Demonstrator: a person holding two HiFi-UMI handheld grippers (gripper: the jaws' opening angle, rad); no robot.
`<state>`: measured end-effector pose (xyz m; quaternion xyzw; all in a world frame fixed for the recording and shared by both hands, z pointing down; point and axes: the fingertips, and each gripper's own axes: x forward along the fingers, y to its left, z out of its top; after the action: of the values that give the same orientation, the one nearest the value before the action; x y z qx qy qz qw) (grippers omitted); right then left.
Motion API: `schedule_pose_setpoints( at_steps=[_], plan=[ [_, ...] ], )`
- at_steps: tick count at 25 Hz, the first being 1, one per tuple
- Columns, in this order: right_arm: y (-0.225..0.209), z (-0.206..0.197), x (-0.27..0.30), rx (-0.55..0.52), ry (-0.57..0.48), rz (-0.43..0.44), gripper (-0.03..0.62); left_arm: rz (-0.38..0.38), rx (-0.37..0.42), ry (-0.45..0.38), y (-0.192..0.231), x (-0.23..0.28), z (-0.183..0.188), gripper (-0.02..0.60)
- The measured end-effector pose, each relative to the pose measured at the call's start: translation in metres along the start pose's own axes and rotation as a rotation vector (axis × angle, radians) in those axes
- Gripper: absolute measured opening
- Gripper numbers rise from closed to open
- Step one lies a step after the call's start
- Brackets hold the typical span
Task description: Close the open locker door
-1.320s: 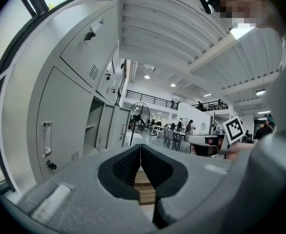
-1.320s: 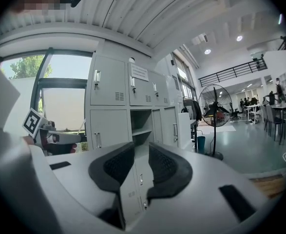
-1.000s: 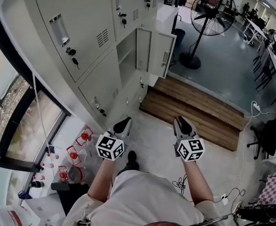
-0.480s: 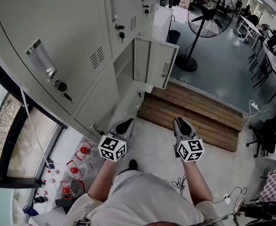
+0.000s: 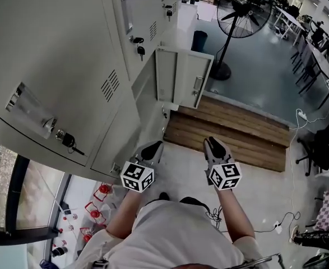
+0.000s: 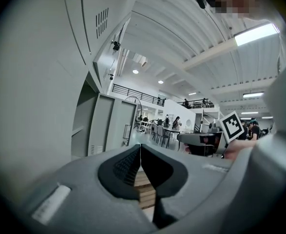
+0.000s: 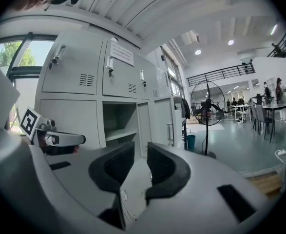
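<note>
Along the locker bank [image 5: 69, 60], lining up, nothing gripped.
My left fingers [image 5: 146, 149] closed, empty; locker door [image 5: 193, 77] upright, swung out ahead between both hands, slightly nearer the right; right fingers [image 5: 217, 147] apart, empty.

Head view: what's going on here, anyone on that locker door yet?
Not yet. A person holds a gripper in each hand beside a bank of grey lockers. The open locker door stands swung out ahead of them, by a wooden step, and neither gripper touches it. The left gripper has its jaws together; the right gripper has its jaws apart. Both are empty.
</note>
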<state>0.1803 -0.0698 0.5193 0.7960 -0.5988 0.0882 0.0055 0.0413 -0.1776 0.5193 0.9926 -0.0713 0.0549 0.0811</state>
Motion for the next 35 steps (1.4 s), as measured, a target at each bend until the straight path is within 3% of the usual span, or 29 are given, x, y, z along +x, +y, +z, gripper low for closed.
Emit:
schedule_pose_setpoints(
  at_steps=[11,35],
  plan=[
    [-0.026,-0.005,0.026,0.009,0.028,0.015,0.081,0.029,-0.020,0.015,0.014,0.028,-0.004,0.015],
    [-0.101,0.019,0.137,-0.077,0.066,0.279,0.081,0.313,-0.074,-0.057,0.033,0.098,0.011,0.015]
  ],
)
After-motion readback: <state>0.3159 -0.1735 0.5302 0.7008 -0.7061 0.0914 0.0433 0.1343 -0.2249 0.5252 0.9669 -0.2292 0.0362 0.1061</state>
